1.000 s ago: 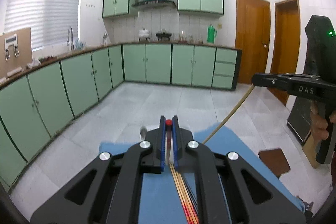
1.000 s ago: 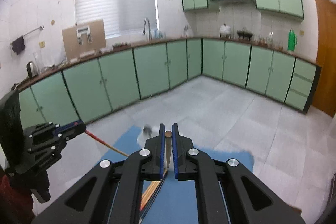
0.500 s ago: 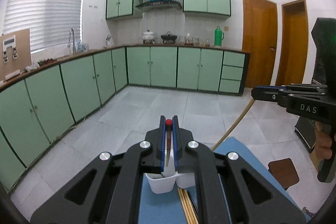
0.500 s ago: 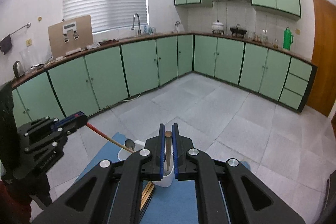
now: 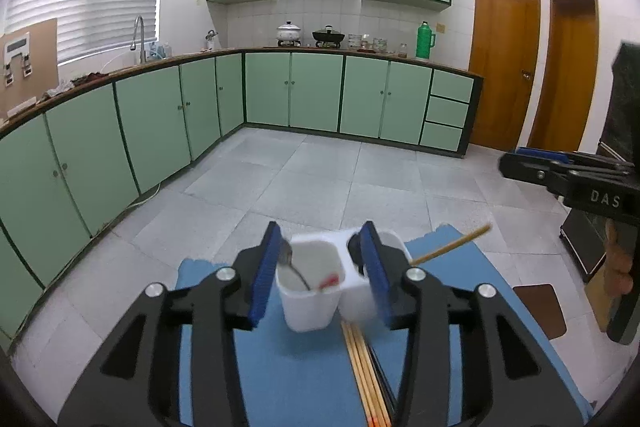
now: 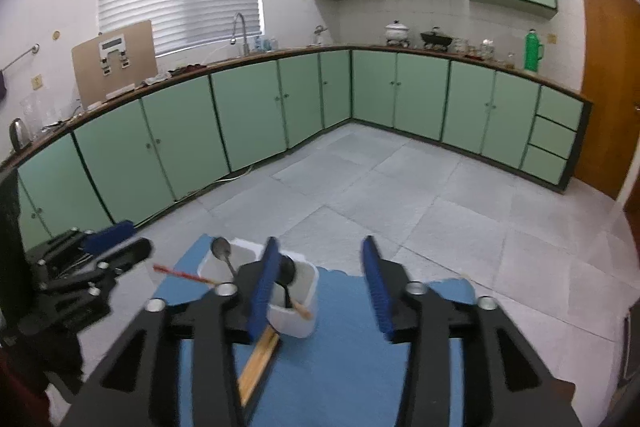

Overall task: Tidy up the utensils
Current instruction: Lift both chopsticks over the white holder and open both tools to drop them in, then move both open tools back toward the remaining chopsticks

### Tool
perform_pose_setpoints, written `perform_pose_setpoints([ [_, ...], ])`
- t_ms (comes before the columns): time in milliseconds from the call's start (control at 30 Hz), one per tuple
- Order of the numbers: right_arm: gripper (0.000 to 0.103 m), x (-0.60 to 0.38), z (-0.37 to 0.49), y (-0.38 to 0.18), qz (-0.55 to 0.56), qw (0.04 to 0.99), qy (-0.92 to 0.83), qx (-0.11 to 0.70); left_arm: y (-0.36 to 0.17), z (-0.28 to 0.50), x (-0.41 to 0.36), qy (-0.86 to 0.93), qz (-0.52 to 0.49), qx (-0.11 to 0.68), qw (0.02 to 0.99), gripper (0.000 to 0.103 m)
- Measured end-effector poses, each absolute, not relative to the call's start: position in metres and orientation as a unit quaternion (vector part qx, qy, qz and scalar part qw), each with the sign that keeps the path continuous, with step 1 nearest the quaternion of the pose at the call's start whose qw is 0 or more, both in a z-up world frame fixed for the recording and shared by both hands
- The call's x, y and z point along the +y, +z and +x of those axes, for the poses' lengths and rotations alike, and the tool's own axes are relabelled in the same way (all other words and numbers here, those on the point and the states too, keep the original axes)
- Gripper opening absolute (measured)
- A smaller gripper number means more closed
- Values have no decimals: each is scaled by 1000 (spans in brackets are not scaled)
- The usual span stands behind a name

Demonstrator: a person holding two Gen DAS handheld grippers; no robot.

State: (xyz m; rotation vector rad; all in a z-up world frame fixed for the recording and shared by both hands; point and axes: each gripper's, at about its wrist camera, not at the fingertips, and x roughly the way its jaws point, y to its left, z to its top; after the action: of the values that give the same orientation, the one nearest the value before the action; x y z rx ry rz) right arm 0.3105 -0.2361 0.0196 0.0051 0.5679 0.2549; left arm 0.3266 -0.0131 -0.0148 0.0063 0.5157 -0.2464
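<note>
Both tongs, left (image 5: 322, 269) and right (image 6: 324, 279), gape released above the white holder (image 5: 320, 291) on the blue mat (image 5: 304, 379). One chopstick (image 5: 450, 241) pokes from its right cup toward 2 o'clock, a red-tipped one (image 6: 182, 273) from the left cup. Judging by this, dropping is finished; next comes reaching for the loose chopsticks (image 5: 366, 371) at 6 o'clock. Only the right view reveals the black spoon (image 6: 286, 277) and metal spoon (image 6: 222, 253) clearly.

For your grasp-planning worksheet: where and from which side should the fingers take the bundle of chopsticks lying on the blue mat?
Grip the chopsticks across their mid-length, from above. They lie flat on the blue mat, side by side, with one end against the white holder, leaving no room there.
</note>
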Motion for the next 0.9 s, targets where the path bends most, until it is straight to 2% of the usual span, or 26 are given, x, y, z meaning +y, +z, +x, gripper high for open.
perform_pose_setpoints([
  [33, 55, -239, 299, 14, 2, 954, 118, 277, -19, 319, -10, -119, 0, 256, 959, 51],
  [200, 81, -246, 251, -19, 12, 955, 95, 280, -53, 274, 1, -113, -9, 284, 952, 62],
  [300, 86, -243, 222, -53, 30, 951, 83, 296, -88, 248, 3, -106, -2, 316, 943, 65],
  [600, 87, -216, 170, -157, 36, 930, 66, 359, -187, 207, 15, -81, 4, 407, 910, 67],
  [900, 85, -186, 150, -205, 32, 914, 67, 399, -221, 191, 33, -59, 1, 438, 897, 67],
])
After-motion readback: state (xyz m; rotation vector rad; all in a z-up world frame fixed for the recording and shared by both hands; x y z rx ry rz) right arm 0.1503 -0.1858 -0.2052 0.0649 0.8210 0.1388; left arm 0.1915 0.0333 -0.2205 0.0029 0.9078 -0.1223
